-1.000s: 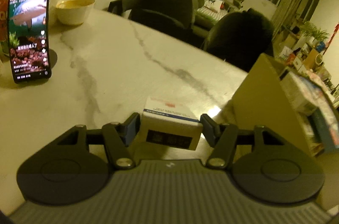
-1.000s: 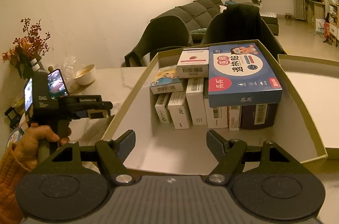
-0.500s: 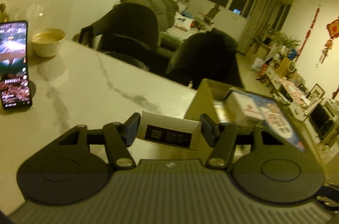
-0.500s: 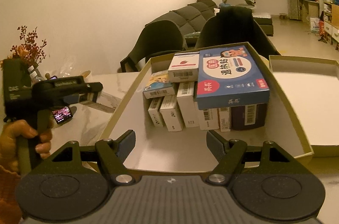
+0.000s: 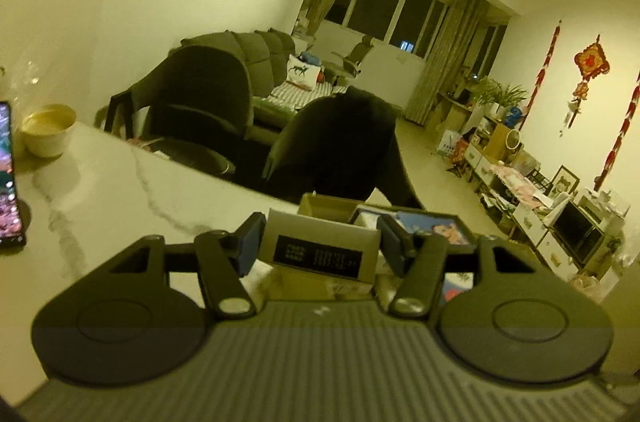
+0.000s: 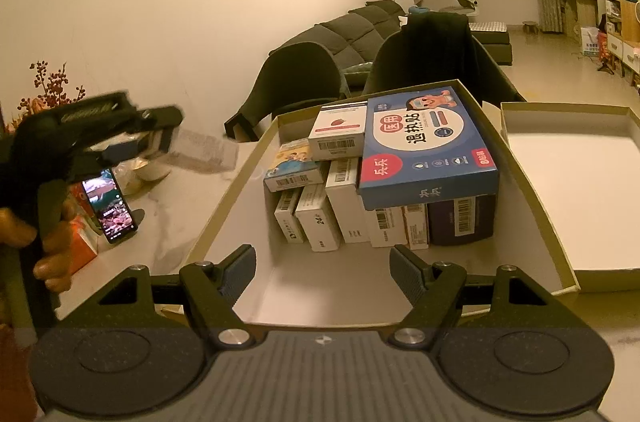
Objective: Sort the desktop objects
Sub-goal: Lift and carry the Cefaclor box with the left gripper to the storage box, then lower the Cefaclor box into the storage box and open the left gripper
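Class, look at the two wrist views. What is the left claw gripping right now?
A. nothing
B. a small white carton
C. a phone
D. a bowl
B: the left claw is shut on a small white carton, its pads pressing both ends, raised above the table; the phone and bowl stay on the marble.

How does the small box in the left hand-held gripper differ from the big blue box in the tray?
The small box is pale and slim; the big blue box is broad and colourful. The small one is clamped in mid-air; the blue one lies atop upright boxes. Both are printed cartons.
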Demonstrator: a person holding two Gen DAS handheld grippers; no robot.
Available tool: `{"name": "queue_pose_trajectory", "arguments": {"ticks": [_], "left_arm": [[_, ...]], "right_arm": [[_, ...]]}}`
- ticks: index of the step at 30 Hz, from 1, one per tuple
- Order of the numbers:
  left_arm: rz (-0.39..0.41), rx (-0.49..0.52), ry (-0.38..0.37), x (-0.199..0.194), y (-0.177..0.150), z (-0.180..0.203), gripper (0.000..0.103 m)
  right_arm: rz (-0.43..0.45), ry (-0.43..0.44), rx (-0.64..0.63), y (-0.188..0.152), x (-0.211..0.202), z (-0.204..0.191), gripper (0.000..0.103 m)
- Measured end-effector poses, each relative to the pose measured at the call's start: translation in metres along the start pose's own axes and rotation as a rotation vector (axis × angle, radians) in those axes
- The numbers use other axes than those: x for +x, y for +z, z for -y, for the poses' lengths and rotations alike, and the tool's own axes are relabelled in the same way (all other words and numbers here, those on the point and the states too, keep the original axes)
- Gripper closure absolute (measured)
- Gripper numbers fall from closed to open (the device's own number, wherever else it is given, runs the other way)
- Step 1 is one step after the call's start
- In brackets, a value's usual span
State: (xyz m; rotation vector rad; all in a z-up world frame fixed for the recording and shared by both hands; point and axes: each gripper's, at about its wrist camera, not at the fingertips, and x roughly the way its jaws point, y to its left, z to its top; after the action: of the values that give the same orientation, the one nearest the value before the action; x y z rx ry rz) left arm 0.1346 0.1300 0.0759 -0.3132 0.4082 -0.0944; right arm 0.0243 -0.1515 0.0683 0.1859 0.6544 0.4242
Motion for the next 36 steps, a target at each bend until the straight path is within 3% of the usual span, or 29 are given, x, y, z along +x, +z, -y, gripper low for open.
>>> {"name": "queue_pose_trajectory", "arguments": {"ticks": [11,21,29,36], "left_arm": [[0.017,0.073,0.065,0.054,-0.004,0.031,0.044],[-0.074,0.034,0.067,0.074,-0.011,0.033,0.044],[-0.175,0.071,0.038,0.079,-0.017,0.032,0.043],[-0.209,0.095,0.001,0.077,-0.021,0.025,0.039]], "right_arm": [[0.006,-0.015,0.009,0.000,-0.006,0.008,0.026],[0.001,-0.022,0.026,0.001,-0.007,0.019,0.026],[-0.002,-0.019,0.036,0.000,-0.005,0.020,0.026],[0.000,-0.023,0.033,0.000,-0.006,0.021,0.026]]}}
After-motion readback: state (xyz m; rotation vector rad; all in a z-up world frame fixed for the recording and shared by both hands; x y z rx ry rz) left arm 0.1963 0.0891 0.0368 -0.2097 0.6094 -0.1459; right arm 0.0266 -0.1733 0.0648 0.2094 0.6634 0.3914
